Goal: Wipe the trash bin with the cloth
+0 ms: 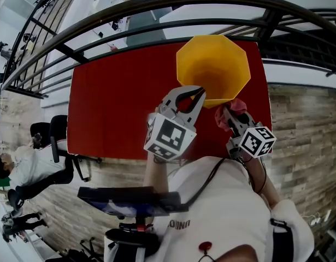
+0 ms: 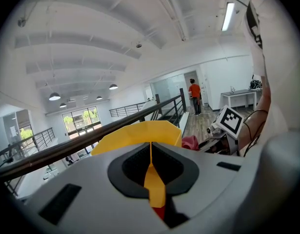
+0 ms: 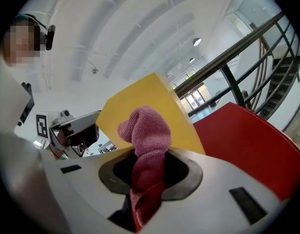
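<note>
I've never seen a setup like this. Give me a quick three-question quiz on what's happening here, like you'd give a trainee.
1. True or false: the right gripper is shut on a pink cloth.
2. The left gripper is clamped on: A) the rim of the yellow bin; B) the cloth; C) nothing.
3. What colour is the table under the bin?
Key: 1 true; 2 A; 3 red.

Yellow trash bin (image 1: 213, 64), open-topped; pink cloth (image 1: 226, 116) bunched beside rim.
</note>
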Motion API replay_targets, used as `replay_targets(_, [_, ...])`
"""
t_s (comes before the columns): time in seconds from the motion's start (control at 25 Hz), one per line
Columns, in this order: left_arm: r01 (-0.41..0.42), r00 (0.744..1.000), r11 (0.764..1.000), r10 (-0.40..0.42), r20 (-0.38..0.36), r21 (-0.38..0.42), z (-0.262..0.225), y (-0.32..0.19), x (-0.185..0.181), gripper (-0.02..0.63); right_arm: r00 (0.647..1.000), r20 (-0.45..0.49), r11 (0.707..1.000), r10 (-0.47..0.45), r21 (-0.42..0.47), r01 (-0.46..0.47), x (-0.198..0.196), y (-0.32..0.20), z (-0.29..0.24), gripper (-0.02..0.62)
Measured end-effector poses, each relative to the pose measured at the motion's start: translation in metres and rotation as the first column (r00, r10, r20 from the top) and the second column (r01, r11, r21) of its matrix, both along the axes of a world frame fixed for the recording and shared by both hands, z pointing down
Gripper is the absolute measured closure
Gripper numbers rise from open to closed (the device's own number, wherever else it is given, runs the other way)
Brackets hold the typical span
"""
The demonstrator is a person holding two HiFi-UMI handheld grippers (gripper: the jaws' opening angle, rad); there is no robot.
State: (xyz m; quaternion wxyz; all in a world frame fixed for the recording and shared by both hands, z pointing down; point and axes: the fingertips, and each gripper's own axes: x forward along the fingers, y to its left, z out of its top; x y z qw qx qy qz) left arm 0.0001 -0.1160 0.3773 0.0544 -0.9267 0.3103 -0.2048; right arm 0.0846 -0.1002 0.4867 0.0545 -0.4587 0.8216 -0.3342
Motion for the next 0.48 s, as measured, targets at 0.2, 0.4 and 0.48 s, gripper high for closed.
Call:
replay_targets(0.2, [-0.005,1.000,1.000,0.005,-0.012,-0.003,0.000,0.000,0.000,0.595,1.000,-0.019,0.999,-0.004,-0.035,0.004,-0.002,-0.001,0.015,0.495])
replay_targets(0.4, [-0.008,1.000,1.000,0.008,-0.013,0.006,-0.002,-0.001,0.002,0.595,0.999,-0.036,0.998,-0.013,-0.063,0.011,-0.004,-0.002,0.027,0.495])
replay_targets(0.48, [-0.008,1.000,1.000,0.008,-0.013,0.006,-0.002,-0.001,0.002,0.595,0.999,-0.043,0.997,-0.014,-0.080,0.011,-0.004,-0.002,0.034,0.495])
